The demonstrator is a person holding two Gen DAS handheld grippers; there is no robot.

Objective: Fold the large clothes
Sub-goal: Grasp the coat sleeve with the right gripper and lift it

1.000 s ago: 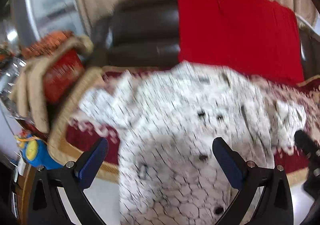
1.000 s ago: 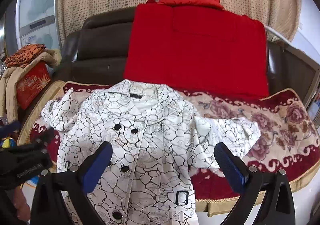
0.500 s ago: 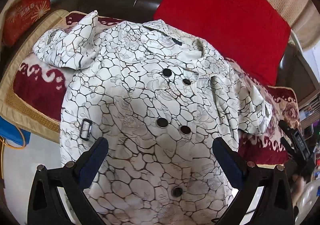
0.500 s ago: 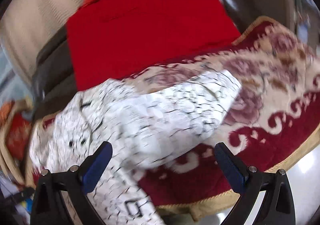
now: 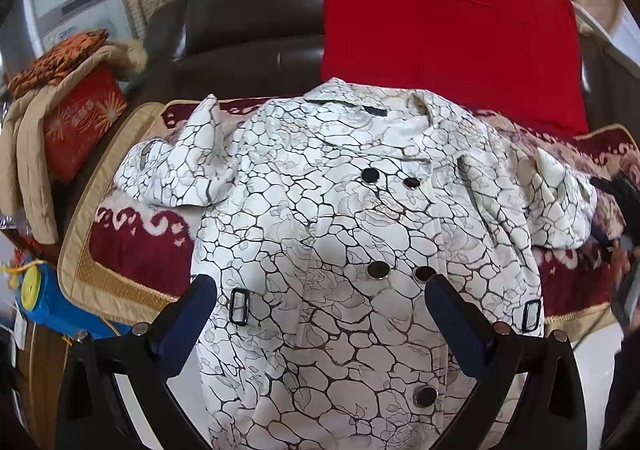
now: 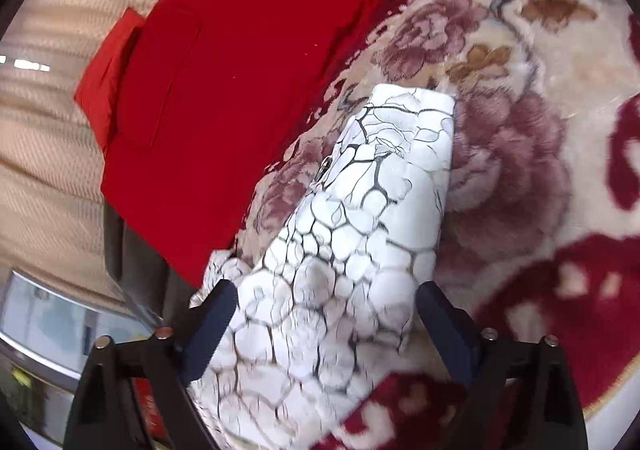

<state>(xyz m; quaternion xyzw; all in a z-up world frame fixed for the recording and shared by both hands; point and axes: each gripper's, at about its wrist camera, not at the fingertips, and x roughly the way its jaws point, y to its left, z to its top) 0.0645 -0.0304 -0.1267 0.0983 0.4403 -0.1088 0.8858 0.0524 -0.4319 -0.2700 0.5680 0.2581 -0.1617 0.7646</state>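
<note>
A white coat point(image 5: 352, 234) with a black crackle print and dark buttons lies front-up on the sofa's red-and-cream floral cover point(image 5: 136, 250). Its hem hangs over the front edge. My left gripper point(image 5: 320, 282) hovers open above the coat's lower front, beside the belt buckle point(image 5: 239, 306), gripping nothing. In the right wrist view the picture is rolled. There the coat's right sleeve point(image 6: 372, 202) lies stretched on the cover point(image 6: 520, 170). My right gripper point(image 6: 324, 310) straddles the sleeve, its jaws closing, the pads not pressing. Its dark body shows at the right edge point(image 5: 618, 194) of the left wrist view.
A red blanket point(image 5: 448, 30) drapes the brown leather sofa back point(image 5: 248, 18), a curtain behind. On the left arm stand a red box point(image 5: 80, 118) and a beige jacket point(image 5: 28, 154) with an orange cloth on top. A blue toy point(image 5: 44, 294) sits low left.
My right gripper swung right and down from facing the whole coat to straddle the sleeve, rolling as it went, jaws slightly narrower. The left view swung across the coat front and back.
</note>
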